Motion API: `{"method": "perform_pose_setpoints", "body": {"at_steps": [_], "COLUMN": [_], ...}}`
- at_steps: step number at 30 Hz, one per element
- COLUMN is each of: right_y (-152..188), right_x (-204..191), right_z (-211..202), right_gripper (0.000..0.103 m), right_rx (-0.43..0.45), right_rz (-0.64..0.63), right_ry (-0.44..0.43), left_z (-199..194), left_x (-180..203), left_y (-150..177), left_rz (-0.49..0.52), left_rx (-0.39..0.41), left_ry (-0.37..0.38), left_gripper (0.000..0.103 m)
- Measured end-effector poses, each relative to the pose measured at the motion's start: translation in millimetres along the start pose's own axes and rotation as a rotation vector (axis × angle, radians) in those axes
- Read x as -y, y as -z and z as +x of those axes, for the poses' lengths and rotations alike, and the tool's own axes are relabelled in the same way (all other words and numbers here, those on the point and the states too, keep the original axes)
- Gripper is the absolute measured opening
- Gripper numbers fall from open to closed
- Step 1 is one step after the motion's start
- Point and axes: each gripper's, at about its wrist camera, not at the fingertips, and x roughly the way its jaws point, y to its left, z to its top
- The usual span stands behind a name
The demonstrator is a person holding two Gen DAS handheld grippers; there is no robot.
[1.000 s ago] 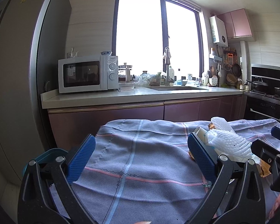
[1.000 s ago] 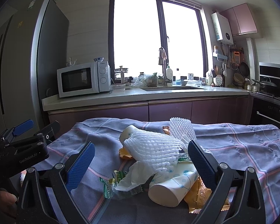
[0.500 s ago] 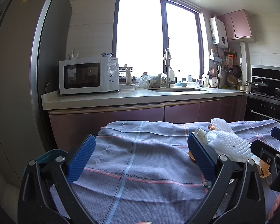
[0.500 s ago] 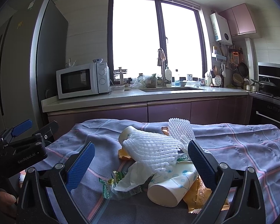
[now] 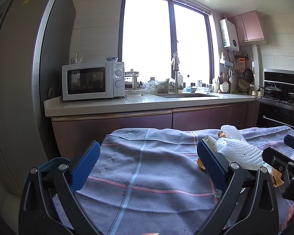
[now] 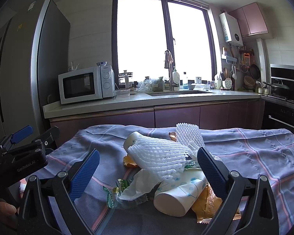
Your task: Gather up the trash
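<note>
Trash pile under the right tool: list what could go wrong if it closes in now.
1. The foam net lies loosely over the paper cup; a pinch may catch only the net, and the cup could roll.
2. The wrappers lie flat on the tablecloth, so the open right tool might snag fabric.

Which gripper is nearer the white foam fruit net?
Right. The right gripper frames the white foam fruit net; the left gripper faces bare cloth, net off to its right.

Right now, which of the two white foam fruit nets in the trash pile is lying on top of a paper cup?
The larger white foam net, nearer the right tool, drapes over the dotted white paper cup. The smaller foam net lies behind, on the cloth.
</note>
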Motion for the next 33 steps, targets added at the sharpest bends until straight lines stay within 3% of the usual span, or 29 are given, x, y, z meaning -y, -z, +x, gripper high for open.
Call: {"method": "perform_pose_setpoints", "body": {"at_steps": [33], "right_y": [1.5], "right_x": [1.4], "right_z": [1.1], "right_gripper": [0.096], "right_rx": [-0.005], "right_rz": [0.008], "right_ry": [-0.003], "left_z": [-4.9], "left_x": [2.7], "left_y": [-1.5], "left_rz": [0.009], "left_rx": [0.017], "left_ry": [0.002], "left_gripper": [0.097]}}
